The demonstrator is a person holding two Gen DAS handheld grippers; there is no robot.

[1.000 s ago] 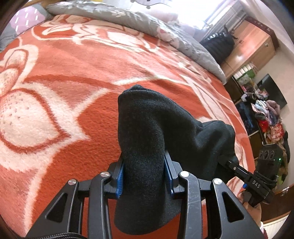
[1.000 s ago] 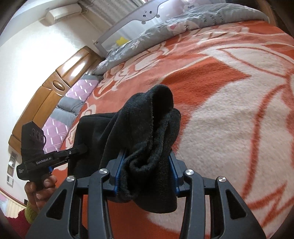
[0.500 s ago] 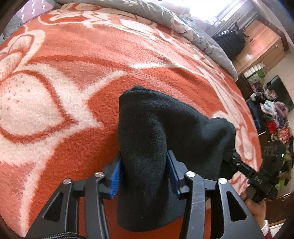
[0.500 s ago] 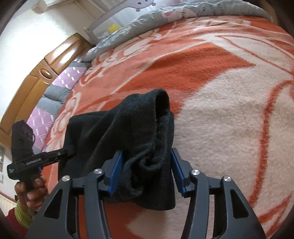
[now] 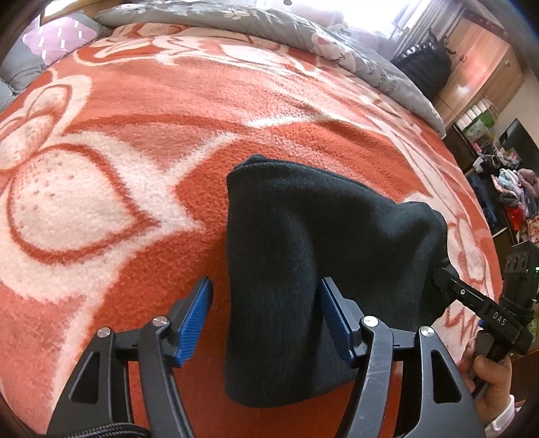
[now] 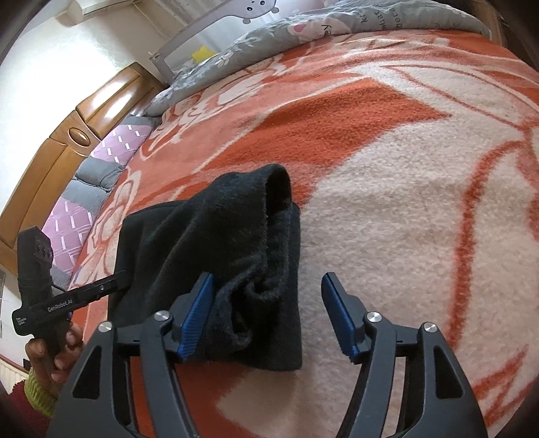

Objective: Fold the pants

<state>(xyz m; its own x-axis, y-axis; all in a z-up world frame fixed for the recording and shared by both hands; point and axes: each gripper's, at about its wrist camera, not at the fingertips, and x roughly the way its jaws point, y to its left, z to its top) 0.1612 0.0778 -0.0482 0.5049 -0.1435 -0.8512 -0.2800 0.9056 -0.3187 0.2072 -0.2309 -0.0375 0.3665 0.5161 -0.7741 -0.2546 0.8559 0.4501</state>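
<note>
The black pants (image 5: 303,242) lie bunched in a folded bundle on the orange-and-white blanket (image 5: 134,141). My left gripper (image 5: 266,296) straddles one end of the bundle with its jaws opening; a gap shows beside the left blue pad (image 5: 195,316), and the cloth brushes the right pad. My right gripper (image 6: 266,296) straddles the other end of the pants (image 6: 215,236), jaws also opening; the right blue pad (image 6: 340,316) stands clear, the left pad touches the fabric. Each view shows the other gripper at the bundle's far side (image 5: 478,300) (image 6: 67,300).
A grey quilt (image 5: 303,30) lies along the bed's far edge. A wooden headboard (image 6: 67,141) and purple-grey pillows (image 6: 87,202) sit at one side. Shelves with clutter (image 5: 505,188) stand past the other side. A hand (image 5: 488,377) holds the right gripper.
Both grippers have opened their jaws off the pants and sunk slightly toward the bed. The bundle has settled lower on the blanket.
</note>
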